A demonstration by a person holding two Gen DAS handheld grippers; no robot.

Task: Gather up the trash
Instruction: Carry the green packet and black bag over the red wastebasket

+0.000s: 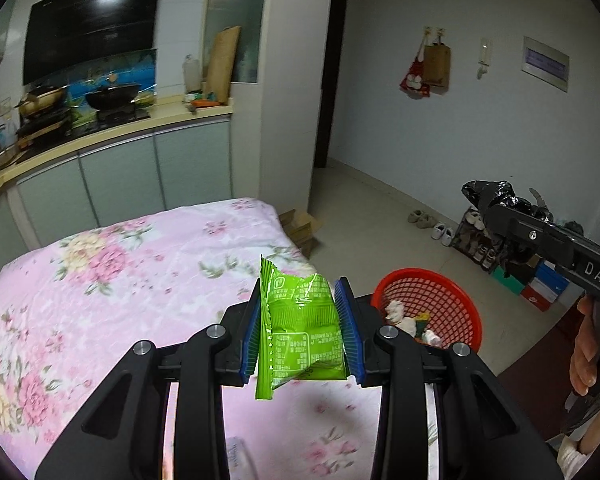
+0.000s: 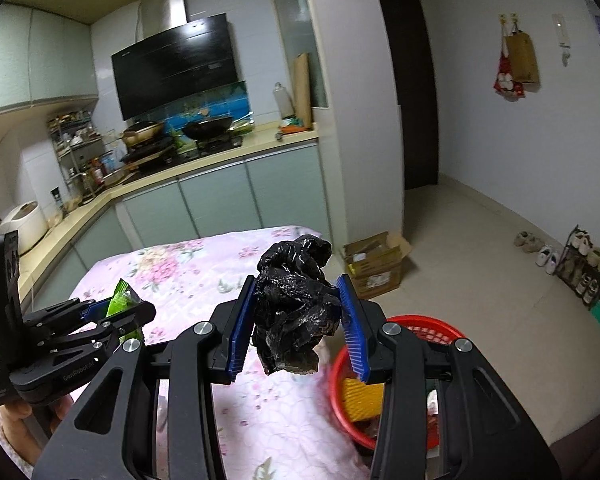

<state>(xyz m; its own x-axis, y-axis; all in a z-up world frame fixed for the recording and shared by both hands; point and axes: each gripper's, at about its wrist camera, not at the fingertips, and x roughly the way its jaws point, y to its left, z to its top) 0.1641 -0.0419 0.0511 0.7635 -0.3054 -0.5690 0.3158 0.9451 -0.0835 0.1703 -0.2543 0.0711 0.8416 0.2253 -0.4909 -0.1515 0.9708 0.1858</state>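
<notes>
My left tongs (image 1: 302, 334) are clamped on a green wrapper (image 1: 302, 332), held up over the pink floral table (image 1: 100, 280). My right tongs (image 2: 296, 320) pinch a crumpled black bag (image 2: 294, 312) above the table's edge. Both pieces look ready to bin; next I should carry them right, over the red basket (image 2: 440, 328) on the floor, and let go.

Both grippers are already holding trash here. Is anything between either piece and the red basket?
Nothing visible. The left gripper holds the green wrapper above the floral cloth, the right gripper the black bag; the red basket sits lower right, open-topped, holding scraps.
</notes>
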